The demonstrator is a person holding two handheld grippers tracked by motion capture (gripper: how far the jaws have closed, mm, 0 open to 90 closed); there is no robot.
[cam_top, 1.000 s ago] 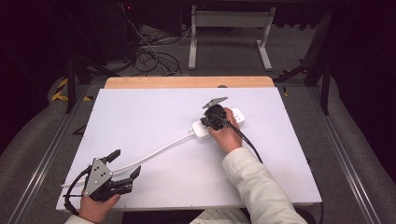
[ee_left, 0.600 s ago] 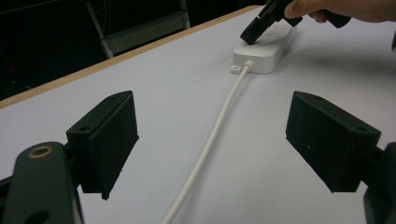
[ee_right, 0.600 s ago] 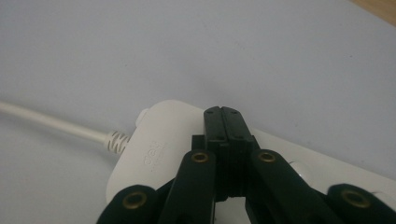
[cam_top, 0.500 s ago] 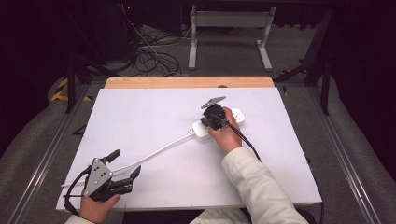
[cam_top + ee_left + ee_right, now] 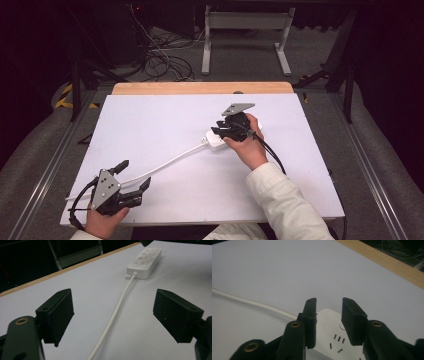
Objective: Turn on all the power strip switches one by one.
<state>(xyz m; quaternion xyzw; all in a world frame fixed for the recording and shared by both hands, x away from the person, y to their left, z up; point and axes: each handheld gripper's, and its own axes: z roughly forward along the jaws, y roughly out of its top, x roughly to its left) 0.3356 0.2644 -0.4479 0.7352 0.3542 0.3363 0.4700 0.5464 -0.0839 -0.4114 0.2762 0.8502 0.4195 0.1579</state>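
Note:
A white power strip (image 5: 214, 141) lies right of the table's middle. Its white cord (image 5: 170, 161) runs toward the near left corner. My right gripper (image 5: 220, 131) is held over the strip's cord end, its jaws a little apart with nothing between them. In the right gripper view the jaws (image 5: 328, 312) hover above the strip's socket face (image 5: 337, 340), and the cord (image 5: 249, 302) trails off to the left. My left gripper (image 5: 134, 175) rests at the near left corner, wide open. In the left gripper view the cord (image 5: 117, 307) passes between its jaws, leading up to the strip (image 5: 143, 262).
The white table top (image 5: 150, 115) has a wooden strip (image 5: 200, 88) along its far edge. Beyond it, cables (image 5: 160, 55) lie on the floor beside a metal frame (image 5: 245, 40). Each gripper's black cable hangs off the near edge.

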